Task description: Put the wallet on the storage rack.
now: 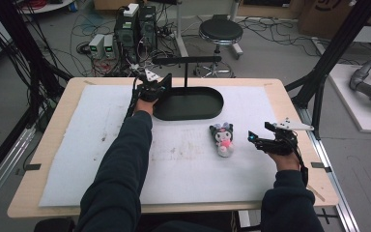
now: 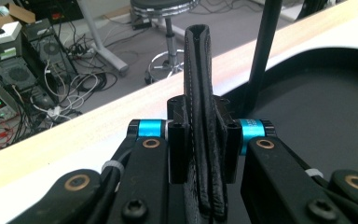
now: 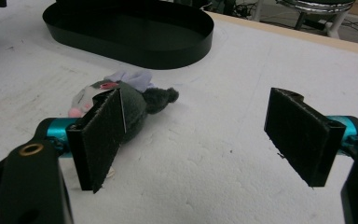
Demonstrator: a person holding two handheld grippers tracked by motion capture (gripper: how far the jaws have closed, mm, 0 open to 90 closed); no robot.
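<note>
The left tongs [image 1: 160, 83] are clamped on a flat black leather-like strap with stitched edges [image 2: 199, 93], which stands upright between the two jaws in the left gripper view and rises above them. In the high view these tongs sit at the far left end of a shallow black oval tray [image 1: 211, 112], just over its rim, with the person's dark-sleeved left arm [image 1: 121, 169] stretched across the white foam mat [image 1: 77, 145] toward it. A thin black post [image 2: 263, 51] rises from the tray's far side just beyond the strap and carries a black crossbar [image 1: 186, 60] at its top.

The right tongs [image 1: 261, 131] are spread wide apart with nothing between them; in the right gripper view the two black padded jaws stand well separated over bare white mat. They hover low near the right side of the surface, held by the person's right hand [image 1: 282, 145].

A small plush doll with a dark grey hood, pale face and pink body [image 1: 223, 137] lies on the mat just left of the right tongs, apart from them, and between them and the tray. In the right gripper view the doll [image 3: 135, 100] lies partly behind the left-hand jaw, with the tray [image 3: 135, 46] beyond it.

The mat covers most of the light wooden surface [image 1: 290, 96].
</note>
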